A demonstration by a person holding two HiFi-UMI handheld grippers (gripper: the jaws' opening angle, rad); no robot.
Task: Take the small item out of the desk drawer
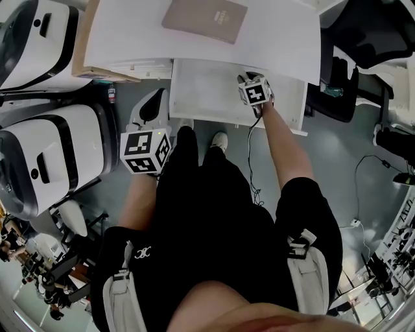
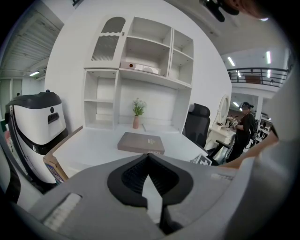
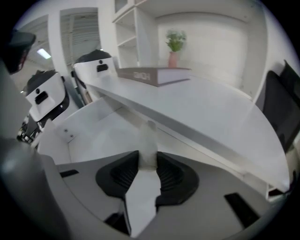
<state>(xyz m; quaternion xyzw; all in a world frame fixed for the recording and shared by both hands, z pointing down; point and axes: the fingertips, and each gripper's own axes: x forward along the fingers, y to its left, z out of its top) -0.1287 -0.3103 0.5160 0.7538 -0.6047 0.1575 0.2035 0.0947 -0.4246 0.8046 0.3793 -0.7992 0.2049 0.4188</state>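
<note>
The white desk drawer [image 1: 206,97] stands pulled out under the desk top [image 1: 136,35]. My right gripper [image 1: 250,79] reaches down into its right part. In the right gripper view, a small pale white item [image 3: 147,146] stands upright on the drawer floor [image 3: 101,136], between the right gripper's [image 3: 148,158] black pads. Both pads press on its sides. My left gripper [image 1: 154,104] hangs outside the drawer, in front of its left corner. In its own view, the left gripper's [image 2: 149,157] jaws are shut with nothing held.
A brown book [image 1: 204,18] lies on the desk top, with a small potted plant [image 2: 136,117] behind it under the shelf unit [image 2: 136,70]. White bulky machines [image 1: 45,155] stand at the left. A black office chair [image 1: 347,78] is at the right. A person [image 2: 243,129] stands far right.
</note>
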